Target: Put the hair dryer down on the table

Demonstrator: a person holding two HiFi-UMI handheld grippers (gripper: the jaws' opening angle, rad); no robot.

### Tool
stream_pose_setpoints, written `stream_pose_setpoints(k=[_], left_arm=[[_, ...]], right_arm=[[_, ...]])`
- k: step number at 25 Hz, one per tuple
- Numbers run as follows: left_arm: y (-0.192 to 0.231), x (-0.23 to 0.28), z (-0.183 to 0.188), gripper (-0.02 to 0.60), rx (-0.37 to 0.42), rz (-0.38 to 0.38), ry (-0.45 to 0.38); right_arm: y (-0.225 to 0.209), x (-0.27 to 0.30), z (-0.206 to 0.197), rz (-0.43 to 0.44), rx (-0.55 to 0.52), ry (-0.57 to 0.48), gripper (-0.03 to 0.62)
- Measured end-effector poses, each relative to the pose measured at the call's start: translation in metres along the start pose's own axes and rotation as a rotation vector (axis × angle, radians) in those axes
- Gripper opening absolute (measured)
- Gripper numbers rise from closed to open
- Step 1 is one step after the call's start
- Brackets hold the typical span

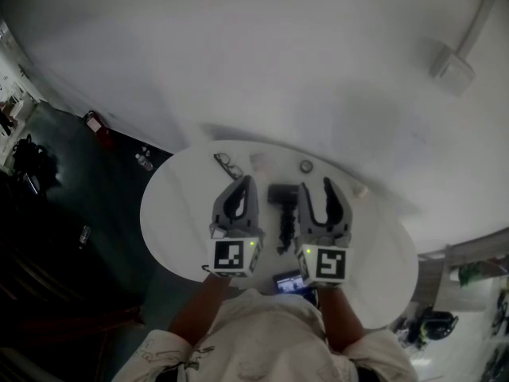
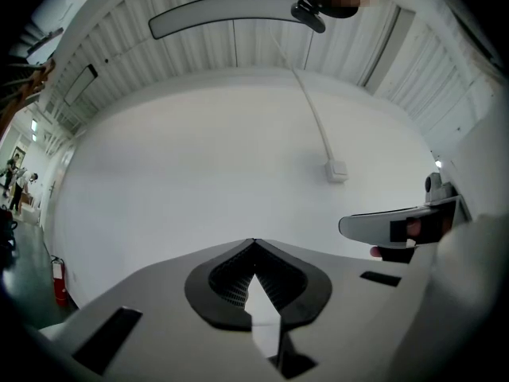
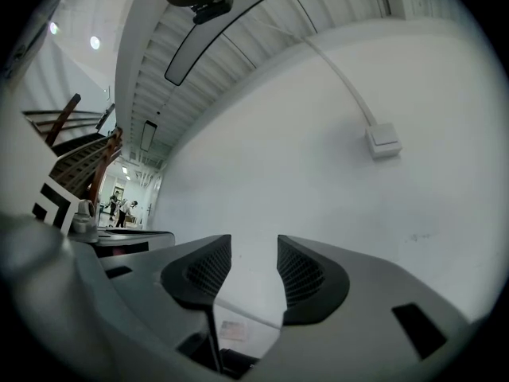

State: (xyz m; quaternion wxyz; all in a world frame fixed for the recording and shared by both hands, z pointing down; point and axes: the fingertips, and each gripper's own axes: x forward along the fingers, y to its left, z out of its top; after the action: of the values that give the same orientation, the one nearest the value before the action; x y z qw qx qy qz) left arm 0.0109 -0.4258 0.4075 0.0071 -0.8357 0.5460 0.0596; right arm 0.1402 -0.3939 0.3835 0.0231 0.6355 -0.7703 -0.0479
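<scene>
While the left gripper [image 1: 246, 183] is closed and the right gripper [image 1: 316, 189] half-open, empty, we judge the rigid hair dryer [image 1: 282, 201] best held by its handle.

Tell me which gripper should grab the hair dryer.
Probably right. The right gripper, jaws apart and empty, sits beside the hair dryer; the left gripper has its jaws closed.

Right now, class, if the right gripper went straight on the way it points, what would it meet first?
Nothing stands between the fingers of the right gripper. Its line looks free up to the white wall, which it would probably meet first, though depth is unclear.
</scene>
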Motion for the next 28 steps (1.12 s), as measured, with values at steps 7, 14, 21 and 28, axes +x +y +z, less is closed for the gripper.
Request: stream_pose_setpoints(k=[7,14,21,28], left_arm=[[0.0,0.0,0.0,-0.005,0.01,0.005,0.006],[-0.003,-0.001,0.002,-0.005,0.015,0.0,0.006],[-0.004,-0.002,0.005,-0.005,0.016,-0.005,0.004],[-0.007,-0.002,0.006,-0.005,0.024,-0.013,-0.003]], right_arm=[[-0.005,-0.003,0.006,-0.047,-0.002,-0.061,0.051],[-0.004,-0.003,0.004,-0.043,-0.02,-0.048,0.008],[-0.005,-0.001,0.001,-0.044,-0.008,-0.031,0.008],[-0.006,0.0,-0.003,-0.044,-0.012,-0.014,0.008]])
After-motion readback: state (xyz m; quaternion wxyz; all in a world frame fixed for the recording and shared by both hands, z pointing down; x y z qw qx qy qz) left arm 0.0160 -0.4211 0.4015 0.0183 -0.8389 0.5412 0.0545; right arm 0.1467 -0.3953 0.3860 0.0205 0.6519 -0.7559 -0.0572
